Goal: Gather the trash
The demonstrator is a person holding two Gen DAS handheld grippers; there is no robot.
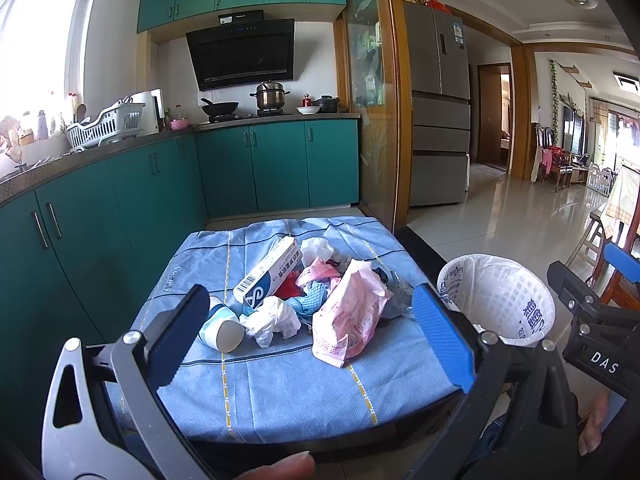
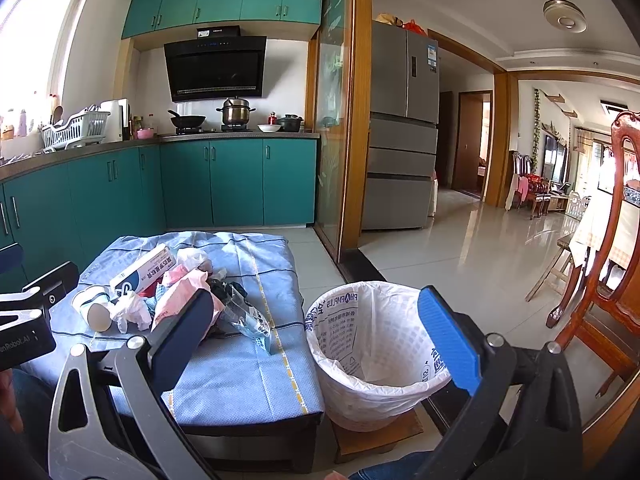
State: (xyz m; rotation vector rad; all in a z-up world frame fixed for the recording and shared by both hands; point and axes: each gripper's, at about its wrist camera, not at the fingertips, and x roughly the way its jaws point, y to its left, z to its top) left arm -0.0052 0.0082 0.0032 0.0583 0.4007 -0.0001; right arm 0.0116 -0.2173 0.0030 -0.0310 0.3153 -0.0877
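We hold both tools back from the pile, nothing picked yet. The left hand-held gripper (image 1: 316,324) has its jaws spread wide and empty, framing the heap; the right hand-held gripper (image 2: 320,332) is likewise spread and empty, aimed at the bin.

Nearest to the left gripper, just ahead of its left finger, lies a paper cup (image 1: 222,330) on its side, mouth towards us. Beside it, between the fingers, sits a crumpled white tissue (image 1: 272,320), and just inside the right finger a pink plastic wrapper (image 1: 348,312). We judge the cup or the tissue the best first pick: each lies at the edge of the heap, free of the rest. We should come down over one piece only, close gently so the cup does not crush or roll, and lift clear before swinging right.

Further in, a long toothpaste box (image 1: 270,272) leans across the pile, over scraps of red and blue we cannot name; pulling from under it would scatter things. A clear crinkled bag (image 2: 250,320) lies ahead of the right gripper's left finger, an easy pick for that side.

All of it rests on a blue checked cloth (image 1: 280,396) over a low counter. The lined waste bin (image 2: 372,344) stands on the floor just right of the counter, open and seemingly empty. Its rim stands about level with the counter top, so we must carry items over it.

Beyond stand teal cabinets (image 1: 276,168), well apart from the work.
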